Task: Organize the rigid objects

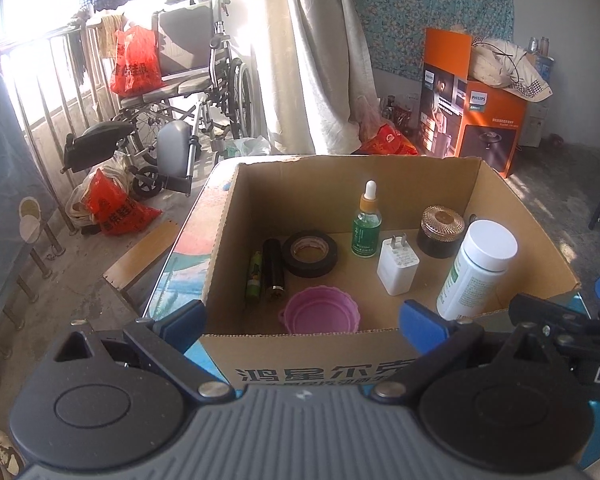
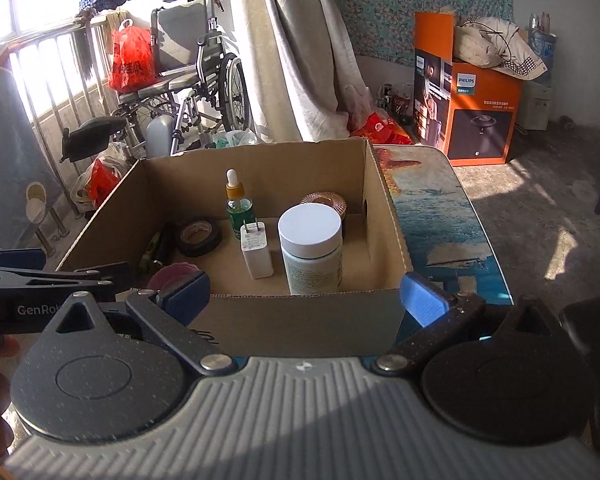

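Observation:
An open cardboard box (image 1: 300, 354) (image 2: 392, 216) stands on a table with a sea-print cover (image 2: 440, 216). Inside it stand a white-capped bottle (image 1: 478, 256) (image 2: 311, 250), a white charger plug (image 1: 397, 266) (image 2: 256, 252), a green dropper bottle (image 1: 366, 226) (image 2: 238, 206) and a dark jar with a copper lid (image 1: 442, 232) (image 2: 328, 202). A black tape roll (image 1: 310, 253) (image 2: 199, 236), a black cylinder (image 1: 273, 270), a green tube (image 1: 254, 276) and a pink cup (image 1: 320, 310) lie at the left. My left gripper (image 1: 304, 320) and right gripper (image 2: 304, 290) hover open and empty at the box's near wall.
A wheelchair (image 1: 188, 92) with a red bag (image 1: 136, 62) stands by the window railing at the back left. An orange Philips carton (image 1: 472, 104) sits at the back right, next to a curtain (image 1: 316, 56). A wooden board (image 1: 144, 254) lies left of the table.

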`<state>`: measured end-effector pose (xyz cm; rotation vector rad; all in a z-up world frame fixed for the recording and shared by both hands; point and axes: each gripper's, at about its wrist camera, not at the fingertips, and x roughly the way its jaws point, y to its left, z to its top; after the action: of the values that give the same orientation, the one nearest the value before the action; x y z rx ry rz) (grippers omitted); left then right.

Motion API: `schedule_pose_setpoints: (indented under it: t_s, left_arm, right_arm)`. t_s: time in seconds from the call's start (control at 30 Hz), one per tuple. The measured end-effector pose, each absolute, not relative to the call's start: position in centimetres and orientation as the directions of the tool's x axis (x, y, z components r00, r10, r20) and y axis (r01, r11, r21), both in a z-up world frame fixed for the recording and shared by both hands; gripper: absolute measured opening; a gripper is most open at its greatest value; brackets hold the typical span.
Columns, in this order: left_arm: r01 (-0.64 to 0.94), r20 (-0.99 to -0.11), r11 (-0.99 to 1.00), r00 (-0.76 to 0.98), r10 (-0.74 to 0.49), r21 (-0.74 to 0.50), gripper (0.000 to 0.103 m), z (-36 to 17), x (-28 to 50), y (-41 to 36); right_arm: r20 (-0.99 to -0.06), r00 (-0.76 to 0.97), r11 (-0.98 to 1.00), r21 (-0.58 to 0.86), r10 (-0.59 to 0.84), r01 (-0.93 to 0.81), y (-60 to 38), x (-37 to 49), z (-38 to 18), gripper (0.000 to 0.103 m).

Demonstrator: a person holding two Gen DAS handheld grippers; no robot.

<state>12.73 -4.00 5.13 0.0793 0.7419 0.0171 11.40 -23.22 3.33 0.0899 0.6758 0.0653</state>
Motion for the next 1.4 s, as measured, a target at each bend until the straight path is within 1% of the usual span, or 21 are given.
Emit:
schedule_pose_setpoints:
  t_s: [0.1, 0.27, 1.4]
  left_arm:
    - [0.006, -0.684, 0.996, 0.727, 0.059, 0.093, 0.103, 4.9, 13.2, -4.1]
    - [0.007, -0.697, 0.997, 0.715, 0.052, 0.081, 0.103, 4.5, 13.5, -3.9]
    - [0.002, -0.698, 0.996, 0.714, 0.058, 0.085, 0.103, 5.0, 13.1, -4.0]
  right_arm:
    - [-0.637, 0.767, 0.996, 0.087, 0.077, -0.027, -22.5, 12.5, 2.8, 0.102]
    - [-0.653, 0.754, 0.996, 0.083, 0.065, -0.014, -22.0, 13.6, 2.1, 0.102]
    - [-0.647, 0.761, 0.998, 0.069, 0.056, -0.015, -21.8, 12.6, 2.5, 0.102]
